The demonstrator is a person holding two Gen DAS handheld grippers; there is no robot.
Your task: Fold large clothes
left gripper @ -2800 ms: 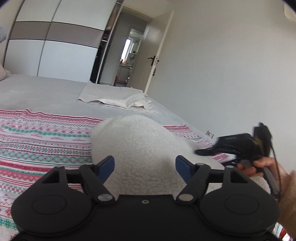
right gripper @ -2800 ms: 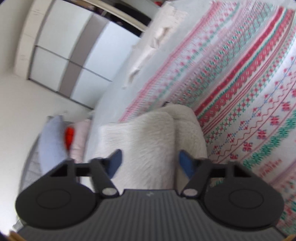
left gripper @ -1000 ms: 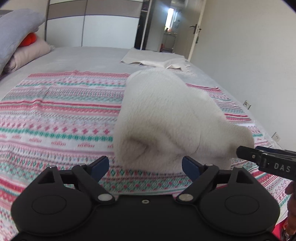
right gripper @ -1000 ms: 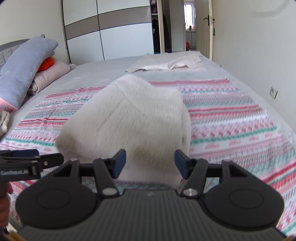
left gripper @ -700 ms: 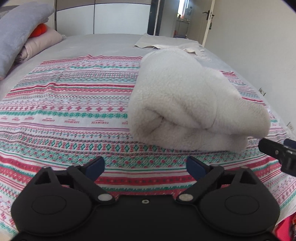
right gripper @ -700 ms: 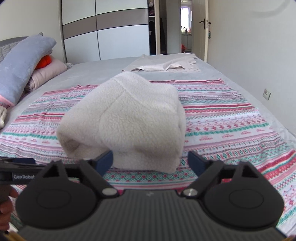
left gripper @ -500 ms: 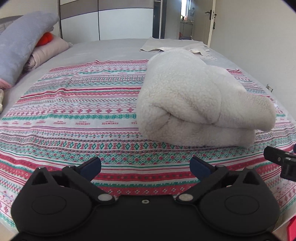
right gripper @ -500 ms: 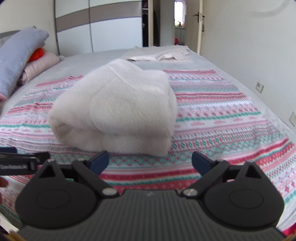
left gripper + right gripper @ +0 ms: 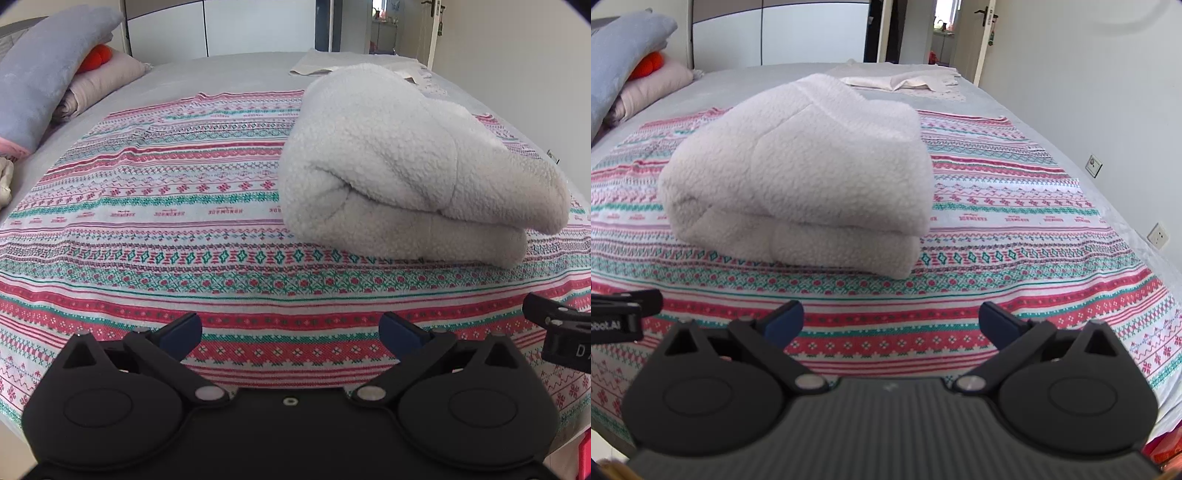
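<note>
A white fleece garment (image 9: 406,166) lies folded into a thick bundle on the patterned bedspread (image 9: 166,229); it also shows in the right wrist view (image 9: 805,173). My left gripper (image 9: 291,330) is open and empty, held back from the bundle near the bed's front edge. My right gripper (image 9: 890,319) is open and empty, also held back from the bundle. The right gripper's tip shows at the right edge of the left wrist view (image 9: 554,325); the left gripper's tip shows at the left edge of the right wrist view (image 9: 624,306).
Pillows (image 9: 48,77) are stacked at the bed's far left. A beige cloth (image 9: 908,81) lies at the far end of the grey sheet. A white wall with sockets (image 9: 1093,166) runs along the right, with an open door (image 9: 982,37) and wardrobe (image 9: 812,33) behind.
Both grippers let go of the fleece bundle, opened wider and pulled back toward the bed's front edge. The bundle now rests on the bedspread.
</note>
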